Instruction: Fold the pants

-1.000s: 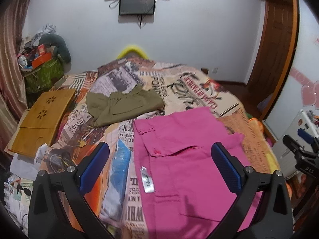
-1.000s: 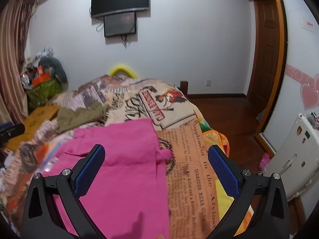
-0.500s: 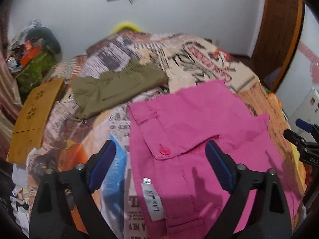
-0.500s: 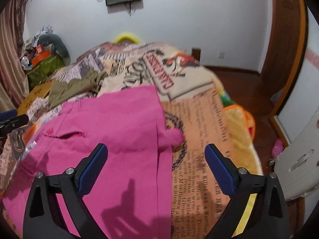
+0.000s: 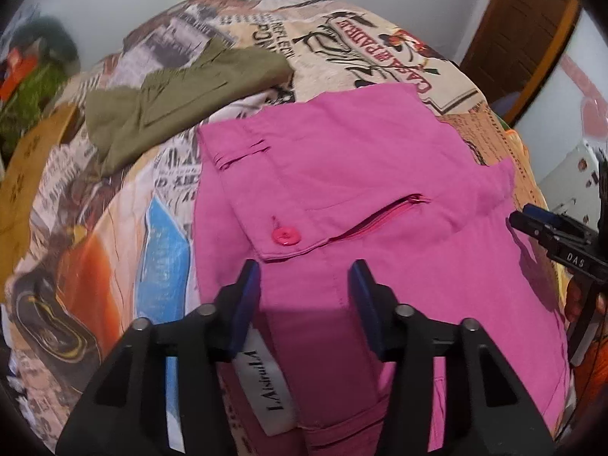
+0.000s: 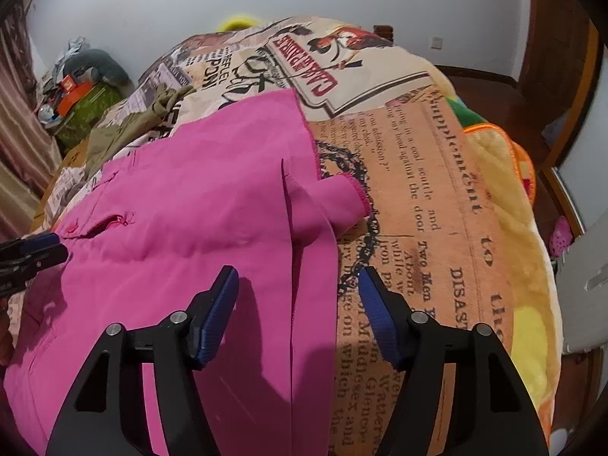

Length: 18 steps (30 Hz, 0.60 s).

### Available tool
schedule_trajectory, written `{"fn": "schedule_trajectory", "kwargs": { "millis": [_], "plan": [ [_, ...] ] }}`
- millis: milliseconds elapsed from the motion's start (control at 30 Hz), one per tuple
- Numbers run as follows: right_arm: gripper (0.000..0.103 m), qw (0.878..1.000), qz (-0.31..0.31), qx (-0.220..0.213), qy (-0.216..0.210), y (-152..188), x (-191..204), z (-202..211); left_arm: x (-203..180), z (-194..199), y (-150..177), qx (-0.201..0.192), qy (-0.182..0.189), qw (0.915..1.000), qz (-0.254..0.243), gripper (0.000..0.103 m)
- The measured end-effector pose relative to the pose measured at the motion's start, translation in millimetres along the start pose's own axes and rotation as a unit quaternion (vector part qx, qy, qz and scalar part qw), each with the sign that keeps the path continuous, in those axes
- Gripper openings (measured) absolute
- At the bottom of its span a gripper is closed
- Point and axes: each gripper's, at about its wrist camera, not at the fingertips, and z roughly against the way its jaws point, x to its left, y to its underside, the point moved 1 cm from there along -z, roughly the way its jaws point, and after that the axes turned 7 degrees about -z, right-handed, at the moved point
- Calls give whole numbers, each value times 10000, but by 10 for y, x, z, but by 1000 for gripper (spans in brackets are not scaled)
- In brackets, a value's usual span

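Observation:
Pink pants [image 5: 361, 174] lie flat on a bed with a newspaper-print cover [image 5: 114, 228]. A pink button [image 5: 285, 235] and zip pocket face up, and a white label [image 5: 266, 391] shows at the near edge. My left gripper [image 5: 306, 296] is low over the near waist end, its jaws half closed around a raised fold of pink cloth. My right gripper [image 6: 298, 304] is half closed over the pants' [image 6: 197, 205] right edge, straddling a seam. Each gripper shows at the edge of the other's view.
Folded olive-green pants [image 5: 182, 91] lie on the bed behind the pink ones. A wooden lap tray [image 5: 26, 174] sits at the left bed edge. Clutter is piled at the far left by a curtain [image 6: 19, 144]. A wooden door [image 5: 524, 26] and white wall stand right.
Both grippers have dropped down and forward onto the pink pants. Their jaws have narrowed from wide open to about half, and the left one now has a ridge of cloth between its fingers.

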Motion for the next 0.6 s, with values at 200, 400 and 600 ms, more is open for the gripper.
{"fn": "schedule_trajectory", "kwargs": {
  "millis": [200, 400, 600],
  "plan": [
    [44, 9995, 250, 159, -125, -38, 47, -81, 123, 1, 43, 161, 303, 9991, 249, 36],
    [43, 9988, 276, 266, -298, -84, 52, -153, 179, -15, 44, 276, 610, 9971, 352, 36],
    [43, 9977, 317, 361, -481, -101, 90, -220, 84, -74, 12, 189, 426, 9989, -82, 34]
  ]
}}
